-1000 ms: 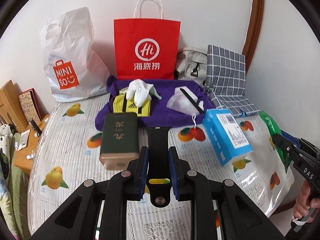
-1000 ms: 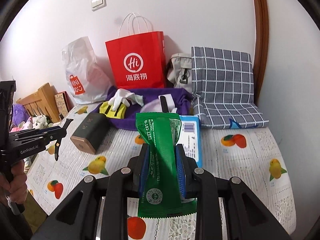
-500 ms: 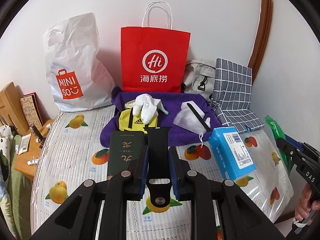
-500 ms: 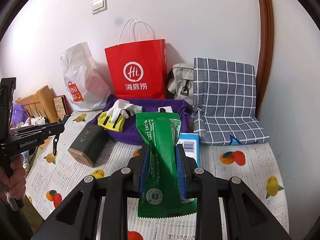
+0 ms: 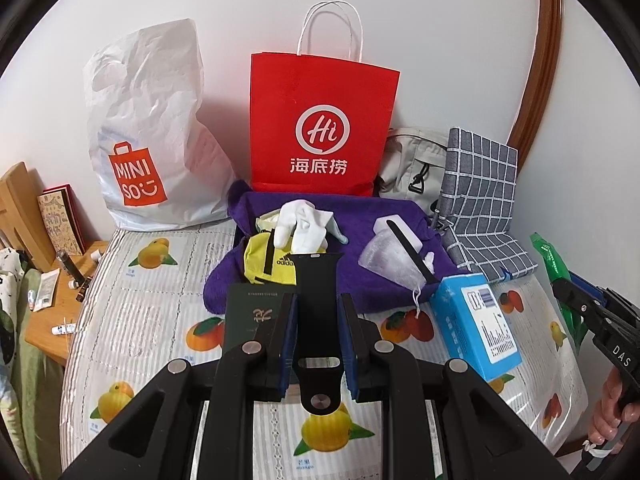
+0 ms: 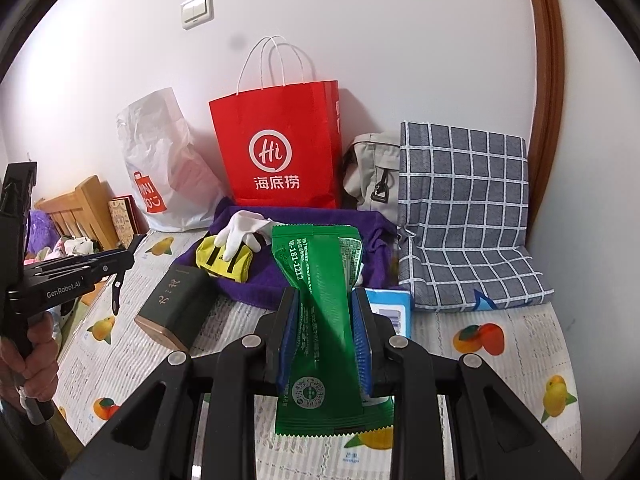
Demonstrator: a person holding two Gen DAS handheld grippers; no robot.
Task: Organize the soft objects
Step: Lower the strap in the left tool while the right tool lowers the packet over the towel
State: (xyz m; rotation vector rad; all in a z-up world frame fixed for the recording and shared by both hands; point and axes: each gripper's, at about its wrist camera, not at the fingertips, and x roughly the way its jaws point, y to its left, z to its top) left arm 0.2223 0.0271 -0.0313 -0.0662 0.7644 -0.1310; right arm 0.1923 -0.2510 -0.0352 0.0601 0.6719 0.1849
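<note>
Clamping a black watch strap [image 5: 319, 280] between its pads, the left gripper [image 5: 319, 334] hangs over the fruit-print bed [image 5: 152, 320], w/ a dark green box [image 5: 250, 316] just left of it. Behind: a purple towel [image 5: 360, 208] in front of the red paper bag [image 5: 322, 128]. Right of the towel, the right gripper [image 6: 325, 336] pinches a green packet [image 6: 320, 280] at its waist, above the bed.

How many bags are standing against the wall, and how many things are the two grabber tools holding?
Bags against the wall: 3, the white plastic bag, red paper bag and beige bag.
Things held: 2, a black strap and a green packet.
Total: 5
</note>
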